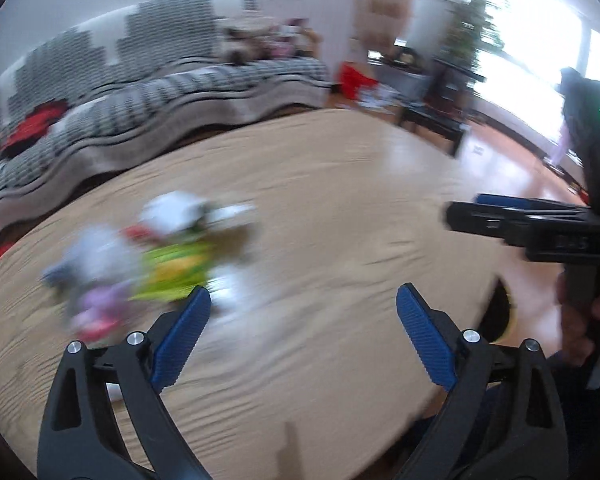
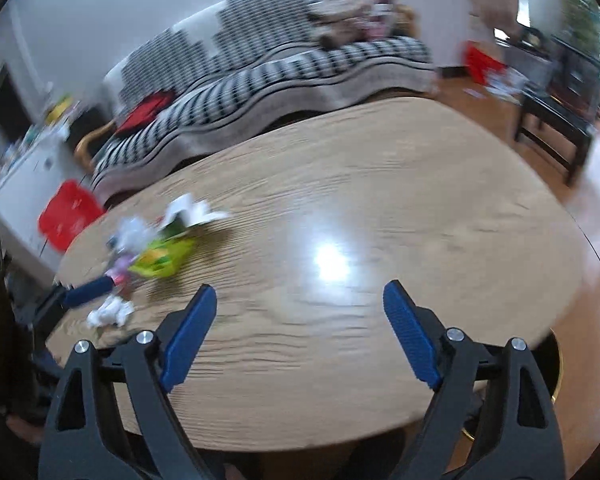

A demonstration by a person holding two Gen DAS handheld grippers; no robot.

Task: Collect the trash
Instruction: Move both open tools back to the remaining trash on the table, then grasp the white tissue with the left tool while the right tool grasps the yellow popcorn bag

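Observation:
A small pile of trash lies on the left part of an oval wooden table (image 2: 380,200). It holds a folded white paper (image 2: 188,212), a green and yellow wrapper (image 2: 164,260), a purple wrapper (image 2: 120,268) and a crumpled white tissue (image 2: 110,314). The left wrist view blurs the pile: white paper (image 1: 176,216), green wrapper (image 1: 176,268), purple wrapper (image 1: 100,304). My left gripper (image 1: 304,292) is open and empty, just right of the pile. My right gripper (image 2: 300,289) is open and empty over bare tabletop, right of the pile.
A striped sofa (image 2: 260,80) runs behind the table. A red bin (image 2: 66,216) stands on the floor at the table's left end. Dark wooden furniture (image 2: 556,120) sits at the right on a shiny wood floor. The right gripper's body (image 1: 540,232) fills the left view's right edge.

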